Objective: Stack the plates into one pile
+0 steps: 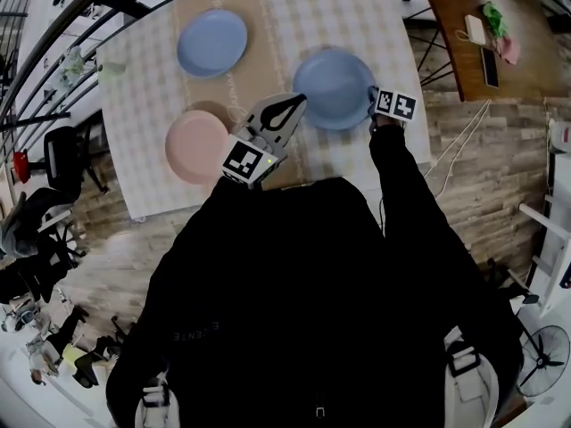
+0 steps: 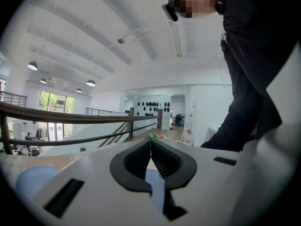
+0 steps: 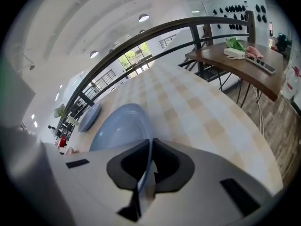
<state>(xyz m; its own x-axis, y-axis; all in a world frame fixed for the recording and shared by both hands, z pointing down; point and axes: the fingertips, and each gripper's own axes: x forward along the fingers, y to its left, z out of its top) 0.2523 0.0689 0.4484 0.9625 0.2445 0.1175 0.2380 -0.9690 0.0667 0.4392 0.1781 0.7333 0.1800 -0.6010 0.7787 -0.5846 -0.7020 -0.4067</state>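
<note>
The right gripper [image 3: 150, 142] has its jaws pinched on the right rim of the near-right blue plate [image 3: 120, 126], which lies on the checked tablecloth [image 1: 375, 16] at the right side of the table. The left gripper [image 1: 299, 102] hangs above the cloth between that plate and the pink plate [image 1: 194, 145] at the near left, its jaws pressed together at the tips with nothing held. The far-left blue plate [image 1: 211, 43] lies apart from both.
</note>
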